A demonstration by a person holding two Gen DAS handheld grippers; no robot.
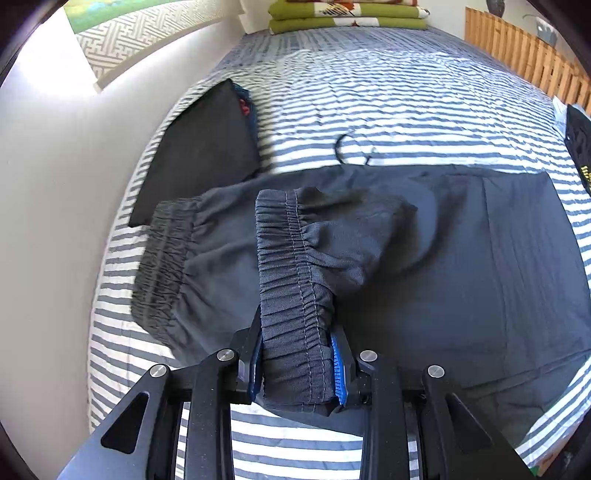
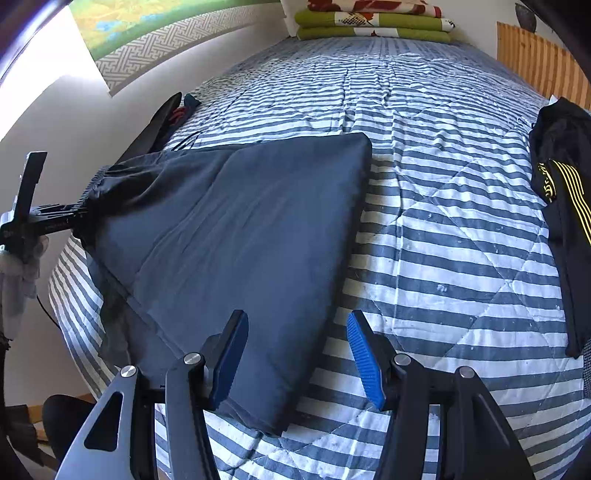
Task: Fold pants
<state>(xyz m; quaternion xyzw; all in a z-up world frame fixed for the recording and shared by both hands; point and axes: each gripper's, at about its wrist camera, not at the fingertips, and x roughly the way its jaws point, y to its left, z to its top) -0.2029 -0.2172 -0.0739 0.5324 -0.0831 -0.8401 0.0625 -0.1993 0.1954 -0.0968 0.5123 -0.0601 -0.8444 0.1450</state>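
Note:
Dark navy pants [image 1: 461,258] lie folded lengthwise across the striped bedspread [image 2: 443,221]. My left gripper [image 1: 295,325] is shut on an elastic cuff [image 1: 291,251] of the pants, lifted above the rest of the cloth; a second gathered elastic end [image 1: 162,258] lies flat to its left. In the right wrist view the pants [image 2: 240,221] spread flat, and the left gripper [image 2: 79,210] pinches their far left end. My right gripper [image 2: 297,315] stands open over the pants' near right corner, one finger over cloth, the other over the bedspread, with nothing gripped.
A folded black garment [image 1: 207,147] lies by the wall on the left. A black garment with yellow stripes [image 2: 565,206] lies at the bed's right edge. Folded green blankets [image 1: 347,14] are stacked at the far end, beside a wooden slat panel [image 1: 517,51].

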